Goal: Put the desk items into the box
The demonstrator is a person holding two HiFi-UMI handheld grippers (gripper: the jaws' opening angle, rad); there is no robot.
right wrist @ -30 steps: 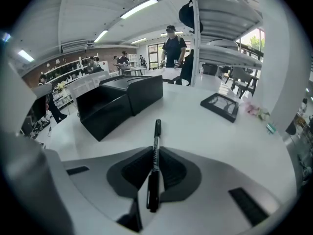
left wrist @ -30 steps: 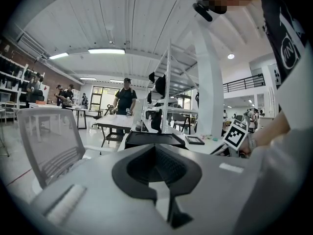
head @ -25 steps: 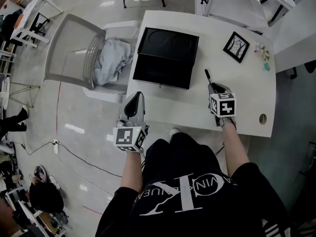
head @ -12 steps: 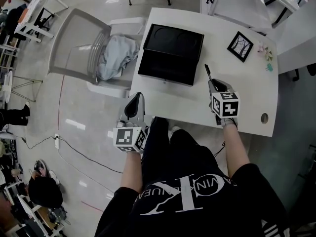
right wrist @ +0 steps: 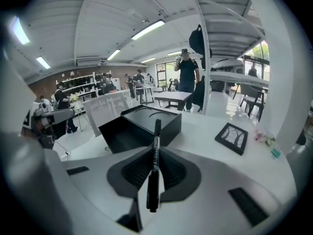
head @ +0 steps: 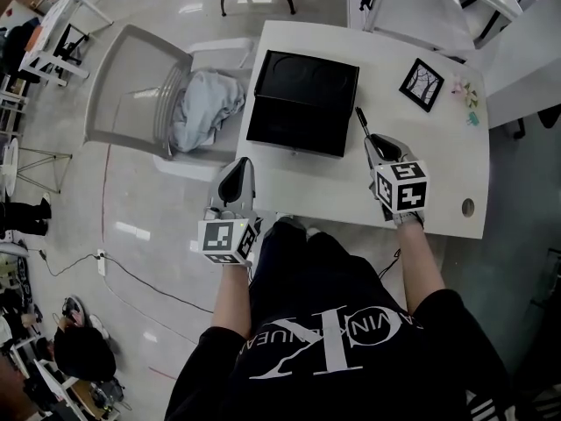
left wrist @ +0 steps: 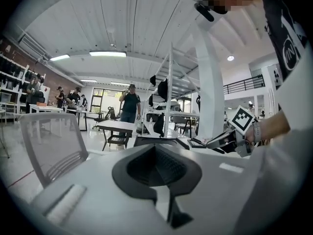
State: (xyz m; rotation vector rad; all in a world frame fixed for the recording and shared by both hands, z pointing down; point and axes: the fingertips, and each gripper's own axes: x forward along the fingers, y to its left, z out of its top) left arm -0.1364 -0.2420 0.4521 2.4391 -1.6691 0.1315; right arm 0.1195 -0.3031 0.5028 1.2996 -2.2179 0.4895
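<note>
The black box [head: 302, 102] lies open on the white desk [head: 438, 174], with its lid part nearest me. My right gripper [head: 375, 146] is shut on a black pen [head: 360, 123] that points up and away toward the box's right front corner. In the right gripper view the pen [right wrist: 156, 131] stands between the jaws, and the box [right wrist: 142, 126] lies just beyond its tip. My left gripper [head: 236, 181] hovers off the desk's front left corner, shut with nothing in it. A black picture frame [head: 421, 83] rests on the desk at the far right.
Small pastel items [head: 469, 99] lie near the desk's right edge, and a cable hole [head: 466, 207] is at its front right. A grey chair [head: 140, 90] holding a light cloth [head: 203, 103] stands left of the desk. Other tables and people are farther off.
My right gripper has carried the pen slightly up and left, closer to the box. The left gripper has edged a little forward.
</note>
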